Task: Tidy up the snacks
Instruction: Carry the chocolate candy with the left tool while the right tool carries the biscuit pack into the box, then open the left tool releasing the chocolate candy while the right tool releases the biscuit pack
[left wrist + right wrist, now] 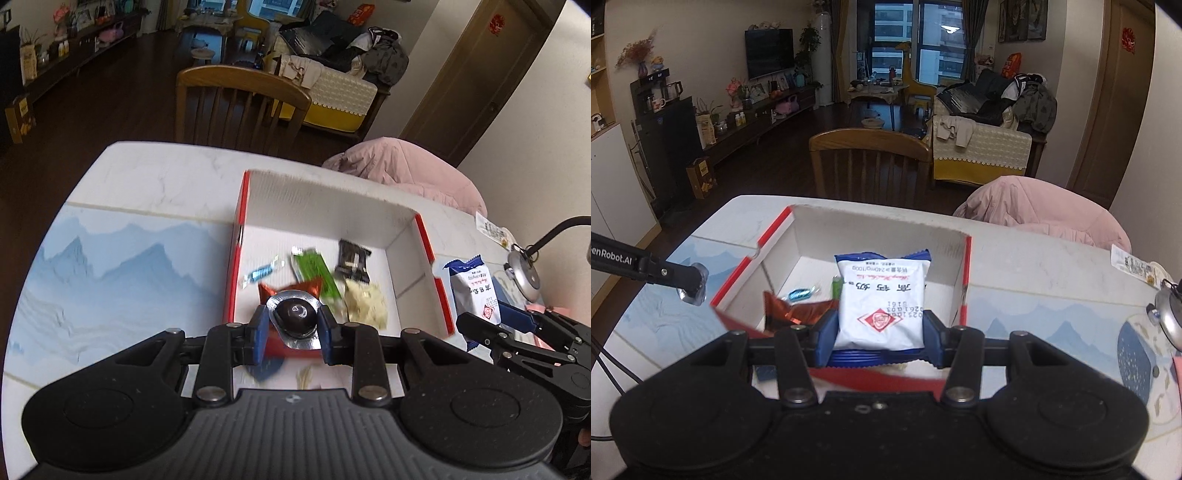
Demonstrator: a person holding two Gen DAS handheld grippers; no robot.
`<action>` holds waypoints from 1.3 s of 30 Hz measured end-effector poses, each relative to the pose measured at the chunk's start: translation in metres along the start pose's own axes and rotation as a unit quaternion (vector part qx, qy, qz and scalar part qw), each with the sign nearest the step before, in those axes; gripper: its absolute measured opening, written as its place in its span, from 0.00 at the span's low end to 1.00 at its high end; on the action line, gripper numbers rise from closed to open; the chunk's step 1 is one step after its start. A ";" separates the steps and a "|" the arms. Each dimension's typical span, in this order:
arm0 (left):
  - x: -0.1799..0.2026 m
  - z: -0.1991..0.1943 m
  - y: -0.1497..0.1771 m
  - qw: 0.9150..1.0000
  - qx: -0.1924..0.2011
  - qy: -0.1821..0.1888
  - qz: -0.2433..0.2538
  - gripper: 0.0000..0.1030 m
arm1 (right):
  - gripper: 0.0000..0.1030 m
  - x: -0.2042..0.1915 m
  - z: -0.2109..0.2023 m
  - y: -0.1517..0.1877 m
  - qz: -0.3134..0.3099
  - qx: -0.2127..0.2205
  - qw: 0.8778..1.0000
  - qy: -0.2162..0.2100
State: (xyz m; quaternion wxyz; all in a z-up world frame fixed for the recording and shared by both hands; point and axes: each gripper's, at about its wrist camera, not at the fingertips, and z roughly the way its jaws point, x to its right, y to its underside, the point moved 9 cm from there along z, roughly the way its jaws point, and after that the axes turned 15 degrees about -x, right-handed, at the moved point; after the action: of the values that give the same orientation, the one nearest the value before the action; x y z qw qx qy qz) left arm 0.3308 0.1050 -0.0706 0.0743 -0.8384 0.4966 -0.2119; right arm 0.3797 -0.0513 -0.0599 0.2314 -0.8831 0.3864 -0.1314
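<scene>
Between the left gripper's blue-padded jaws sits a dark brown, glossy ball on a silver foil disc. Just beyond those jaws lies a red-orange foil wrapper, a green packet, a black-and-white wrapper, a pale yellow crinkled piece and a blue sweet in clear wrap — all in a box that is white inside and red outside. The right gripper's jaws, also blue-padded on black arms, flank a white packet with blue serrated ends and a red diamond mark. The table shows pale blue mountains on white.
</scene>
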 end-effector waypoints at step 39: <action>0.018 0.155 -0.063 0.988 -0.127 -0.087 0.024 0.41 | 0.26 0.029 0.108 -0.010 0.005 -0.104 0.994 -0.036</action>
State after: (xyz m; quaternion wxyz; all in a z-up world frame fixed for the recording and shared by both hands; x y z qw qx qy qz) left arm 0.4555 0.1075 -0.1841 0.0157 -0.8442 0.5310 -0.0714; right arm 0.4495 -0.0336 -0.1458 0.1527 -0.9046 0.3938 -0.0579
